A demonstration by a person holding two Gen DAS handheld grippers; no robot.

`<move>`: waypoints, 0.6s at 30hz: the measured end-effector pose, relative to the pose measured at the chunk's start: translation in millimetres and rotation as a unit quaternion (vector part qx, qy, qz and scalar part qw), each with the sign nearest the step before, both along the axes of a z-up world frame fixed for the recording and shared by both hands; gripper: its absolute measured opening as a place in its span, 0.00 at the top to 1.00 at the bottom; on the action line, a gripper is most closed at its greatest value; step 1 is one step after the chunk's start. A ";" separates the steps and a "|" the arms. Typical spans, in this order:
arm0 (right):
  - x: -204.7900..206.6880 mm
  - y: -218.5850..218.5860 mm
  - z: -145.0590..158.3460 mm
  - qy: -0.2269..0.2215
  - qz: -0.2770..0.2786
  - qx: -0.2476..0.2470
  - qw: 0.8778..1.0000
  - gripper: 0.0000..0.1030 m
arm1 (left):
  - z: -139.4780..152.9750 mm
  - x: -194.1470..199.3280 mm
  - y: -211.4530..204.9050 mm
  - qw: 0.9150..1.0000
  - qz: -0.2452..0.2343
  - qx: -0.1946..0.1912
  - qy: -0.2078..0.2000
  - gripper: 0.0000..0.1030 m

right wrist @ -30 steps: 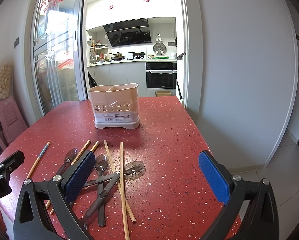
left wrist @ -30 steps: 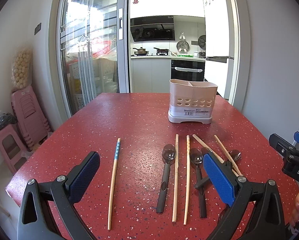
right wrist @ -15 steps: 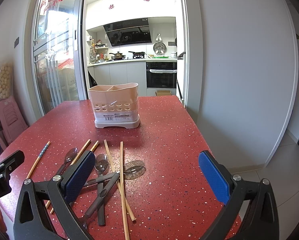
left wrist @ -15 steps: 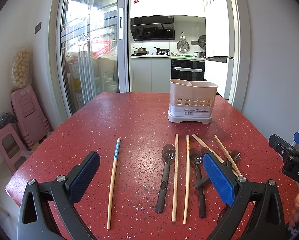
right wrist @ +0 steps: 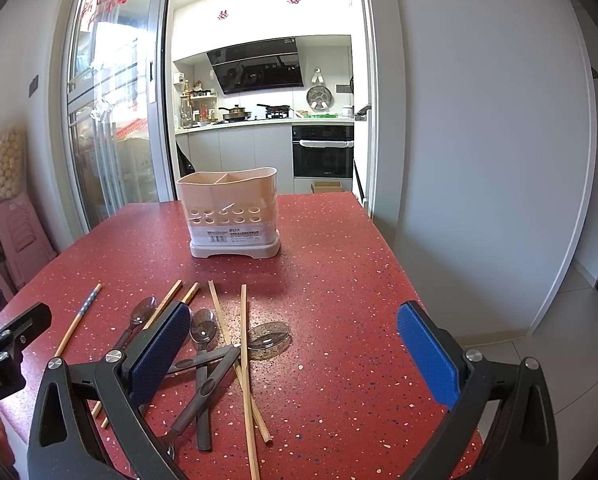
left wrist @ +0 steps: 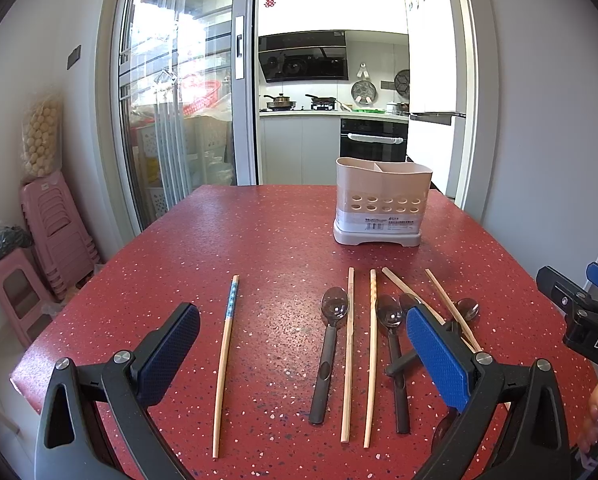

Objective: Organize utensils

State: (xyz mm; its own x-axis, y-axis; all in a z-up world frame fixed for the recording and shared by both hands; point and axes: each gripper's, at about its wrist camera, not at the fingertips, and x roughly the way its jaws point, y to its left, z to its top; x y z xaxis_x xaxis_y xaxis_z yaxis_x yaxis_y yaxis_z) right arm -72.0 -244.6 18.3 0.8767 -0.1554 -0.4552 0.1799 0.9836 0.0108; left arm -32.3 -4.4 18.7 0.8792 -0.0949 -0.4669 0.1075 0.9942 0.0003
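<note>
A beige two-compartment utensil holder (left wrist: 383,204) stands upright at the far side of the red speckled table (left wrist: 259,240); it also shows in the right wrist view (right wrist: 233,212). Several wooden chopsticks and dark-handled spoons lie near the front. One chopstick with a blue patterned end (left wrist: 225,356) lies apart on the left. A spoon (left wrist: 329,344) lies beside two parallel chopsticks (left wrist: 359,352). Crossed chopsticks (right wrist: 245,360) and spoons (right wrist: 203,364) lie in a pile. My left gripper (left wrist: 303,360) is open and empty above them. My right gripper (right wrist: 295,356) is open and empty.
The table's right edge (right wrist: 399,264) drops off beside a white wall. Pink stacked stools (left wrist: 55,224) stand left of the table by a glass sliding door. A kitchen lies beyond the doorway behind the holder.
</note>
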 end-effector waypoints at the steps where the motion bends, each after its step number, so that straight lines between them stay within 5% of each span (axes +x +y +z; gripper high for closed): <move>1: 0.1 -0.2 -0.1 0.000 0.000 0.000 1.000 0.00 | -0.1 0.1 -0.1 1.000 0.000 0.000 0.000 0.00; 18: 1.5 0.7 -2.1 0.005 0.004 0.000 1.000 0.00 | -0.2 0.1 0.3 1.000 0.000 0.001 0.003 0.00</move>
State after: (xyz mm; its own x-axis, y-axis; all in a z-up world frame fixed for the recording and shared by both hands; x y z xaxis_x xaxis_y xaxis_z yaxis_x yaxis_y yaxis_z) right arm -70.5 -243.9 16.2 0.8735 -0.1479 -0.4639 0.1717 0.9851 0.0092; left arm -32.2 -4.1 18.4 0.8766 -0.0944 -0.4719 0.1078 0.9942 0.0013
